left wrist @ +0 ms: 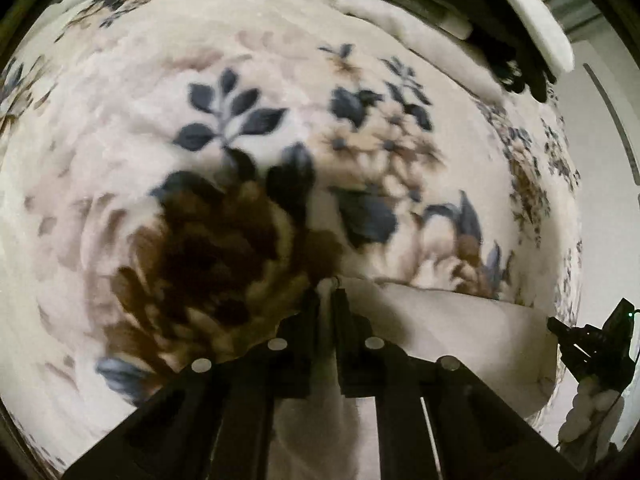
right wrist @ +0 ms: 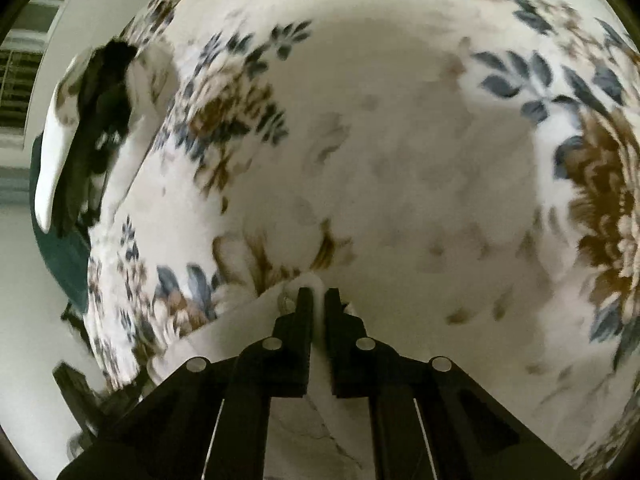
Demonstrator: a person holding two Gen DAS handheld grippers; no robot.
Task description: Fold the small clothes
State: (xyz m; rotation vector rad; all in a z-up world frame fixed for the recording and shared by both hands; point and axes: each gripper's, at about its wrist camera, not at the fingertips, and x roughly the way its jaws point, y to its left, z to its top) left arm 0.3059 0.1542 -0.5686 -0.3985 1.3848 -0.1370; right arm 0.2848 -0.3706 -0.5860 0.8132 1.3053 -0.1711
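Note:
A small off-white garment hangs stretched between my two grippers above a floral blanket. My left gripper is shut on one corner of it, and the cloth runs off to the right toward the other gripper. In the right wrist view my right gripper is shut on the garment's other corner, and the cloth runs off to the lower left. The blanket fills the view below. Both views are blurred by motion.
A pile of other clothes, black and pale, lies at the blanket's far edge beside a white curved board. The same pile shows at the left of the right wrist view. The bed's edge and a pale floor lie beyond.

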